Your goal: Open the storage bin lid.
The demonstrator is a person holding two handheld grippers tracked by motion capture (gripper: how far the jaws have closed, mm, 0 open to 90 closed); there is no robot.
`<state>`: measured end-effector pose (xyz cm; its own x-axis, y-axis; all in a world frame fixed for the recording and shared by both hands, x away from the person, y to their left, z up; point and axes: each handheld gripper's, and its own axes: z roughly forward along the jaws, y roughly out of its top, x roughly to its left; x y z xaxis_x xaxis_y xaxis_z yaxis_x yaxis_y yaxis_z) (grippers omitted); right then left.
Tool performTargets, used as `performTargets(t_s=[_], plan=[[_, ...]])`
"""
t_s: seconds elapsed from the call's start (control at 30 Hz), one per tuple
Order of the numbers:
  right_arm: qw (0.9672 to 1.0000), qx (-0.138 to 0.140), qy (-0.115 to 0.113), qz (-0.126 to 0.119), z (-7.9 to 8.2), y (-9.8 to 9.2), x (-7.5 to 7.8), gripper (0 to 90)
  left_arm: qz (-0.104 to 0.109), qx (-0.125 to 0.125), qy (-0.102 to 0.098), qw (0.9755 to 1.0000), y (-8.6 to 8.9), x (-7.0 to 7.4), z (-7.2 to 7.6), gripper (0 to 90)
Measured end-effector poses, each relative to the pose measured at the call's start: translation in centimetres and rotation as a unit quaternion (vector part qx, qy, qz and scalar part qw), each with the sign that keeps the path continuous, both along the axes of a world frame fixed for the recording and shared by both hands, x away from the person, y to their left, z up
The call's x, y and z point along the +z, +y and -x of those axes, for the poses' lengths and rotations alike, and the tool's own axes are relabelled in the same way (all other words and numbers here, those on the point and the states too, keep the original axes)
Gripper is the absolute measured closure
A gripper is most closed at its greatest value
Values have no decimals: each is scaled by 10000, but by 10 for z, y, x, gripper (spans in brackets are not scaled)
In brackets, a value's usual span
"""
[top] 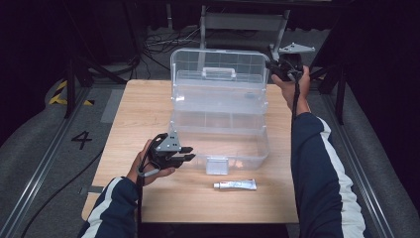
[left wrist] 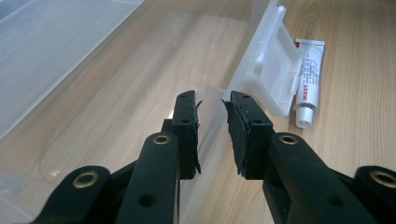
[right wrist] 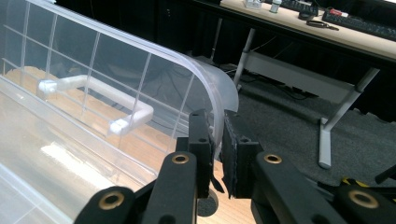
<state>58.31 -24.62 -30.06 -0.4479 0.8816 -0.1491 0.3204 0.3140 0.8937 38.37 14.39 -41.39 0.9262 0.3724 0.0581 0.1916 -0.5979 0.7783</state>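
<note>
The box (top: 219, 116) is clear, colourless plastic with a grid of squares moulded into its lid (top: 218, 64) and a milky-white handle (top: 218, 73). The tube (top: 236, 185) is white with red print. The worktop (top: 138, 114) is pale wood grain. Both sleeves are navy with white stripes.

Bright, evenly lit tabletop amid dark surroundings; sharp focus.

Clear plastic hinged storage boxes (top: 218, 144): I count one
White squeeze tubes (top: 236, 185): I count one
Black two-jaw grippers: I count two, left (top: 185, 153) and right (top: 273, 67)
</note>
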Motion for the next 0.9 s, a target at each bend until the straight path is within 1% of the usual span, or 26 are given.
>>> performTargets(t_s=[0.17, 0.27, 0.4, 0.57, 0.73, 0.77, 0.9], plan=[[9999, -27, 72, -74, -7, -1, -3, 828, 30, 2, 6, 10000, 0, 0, 0, 734], [9999, -47, 109, -34, -11, 1, -4, 827, 20, -6, 10, 10000, 0, 0, 0, 735], [9998, -103, 161, -94, -17, 1, -8, 828, 21, -27, 11, 10000, 0, 0, -1, 737], [9997, -126, 207, -106, -24, 0, -11, 827, 49, -31, 15, 10000, 1, -1, -1, 738], [9996, -138, 220, -118, -28, 1, -15, 827, 71, 0, -40, 10000, 1, -1, 0, 735], [9995, -141, 238, -155, -29, 0, -15, 827, 88, 2, -40, 10000, 1, -2, 0, 735], [9993, -147, 305, -139, -34, 1, -17, 827, 162, 20, -5, 9999, 1, -3, 0, 734]])
